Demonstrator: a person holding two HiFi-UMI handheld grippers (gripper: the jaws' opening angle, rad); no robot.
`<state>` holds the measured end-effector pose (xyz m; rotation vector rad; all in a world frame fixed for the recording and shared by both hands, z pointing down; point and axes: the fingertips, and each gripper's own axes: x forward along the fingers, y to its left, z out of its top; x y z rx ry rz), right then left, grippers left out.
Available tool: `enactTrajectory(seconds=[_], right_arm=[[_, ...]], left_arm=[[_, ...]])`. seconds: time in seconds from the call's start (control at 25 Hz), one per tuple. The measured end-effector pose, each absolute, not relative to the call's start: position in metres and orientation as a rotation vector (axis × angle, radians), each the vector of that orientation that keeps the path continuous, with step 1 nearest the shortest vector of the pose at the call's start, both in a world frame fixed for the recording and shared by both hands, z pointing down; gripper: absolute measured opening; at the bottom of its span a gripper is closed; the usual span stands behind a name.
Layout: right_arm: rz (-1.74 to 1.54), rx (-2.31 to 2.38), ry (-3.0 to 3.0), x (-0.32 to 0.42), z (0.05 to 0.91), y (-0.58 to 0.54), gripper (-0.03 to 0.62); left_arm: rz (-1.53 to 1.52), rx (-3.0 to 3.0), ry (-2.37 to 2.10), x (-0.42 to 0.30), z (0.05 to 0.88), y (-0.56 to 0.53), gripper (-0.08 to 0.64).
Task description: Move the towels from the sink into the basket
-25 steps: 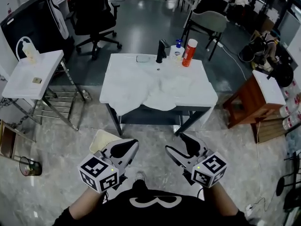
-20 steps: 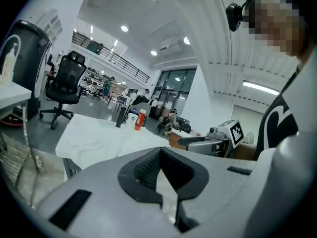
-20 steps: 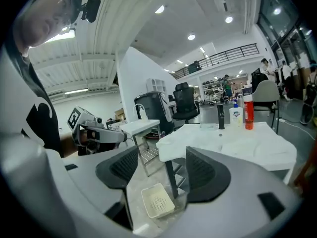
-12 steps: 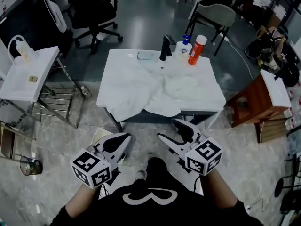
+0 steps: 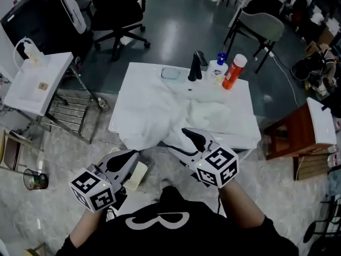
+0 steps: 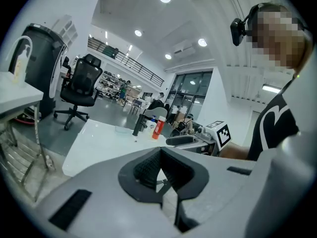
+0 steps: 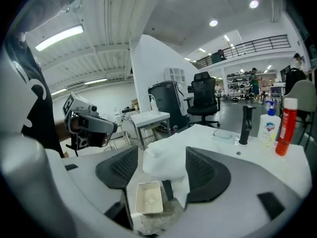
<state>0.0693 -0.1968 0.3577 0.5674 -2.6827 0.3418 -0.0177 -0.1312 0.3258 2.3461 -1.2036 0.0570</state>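
Nearest you, your left gripper (image 5: 130, 156) has its jaws closed together at the tips with nothing between them. Just beyond its tips, on the floor below the near left corner of the sink, lies the cream basket (image 5: 136, 176), partly covered by that gripper in the head view. It looks empty in the right gripper view.

Your right gripper (image 5: 178, 140) is a little farther out, at the near edge of the sink (image 5: 242, 108). Its jaws stand well apart and grip nothing. The hanging fold of the white towels (image 5: 154, 108) shows between them, but you cannot tell from here whether a pad touches it.

The towels lie spread over the left and middle of the sink's surface and drape down over its near edge.

At the far edge stand a black faucet (image 5: 197, 65), then to its right a white pump bottle (image 5: 217, 68) and an orange bottle (image 5: 234, 72), all upright and close together.
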Motion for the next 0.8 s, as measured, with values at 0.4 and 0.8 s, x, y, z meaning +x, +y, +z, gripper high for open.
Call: enactTrajectory(seconds=[0.4,0.8], right_arm=[[0.291,0.358,-2.578,0.033,0.407,-0.267,0.281],[0.218,0.222,-2.404,0.014,0.466,-0.303,0.281]], left_arm=[[0.068,2.232,-1.395,-0.036,0.336,-0.169,0.005],[-0.021,2.158,-1.501,-0.055,0.342,-0.185,0.005]])
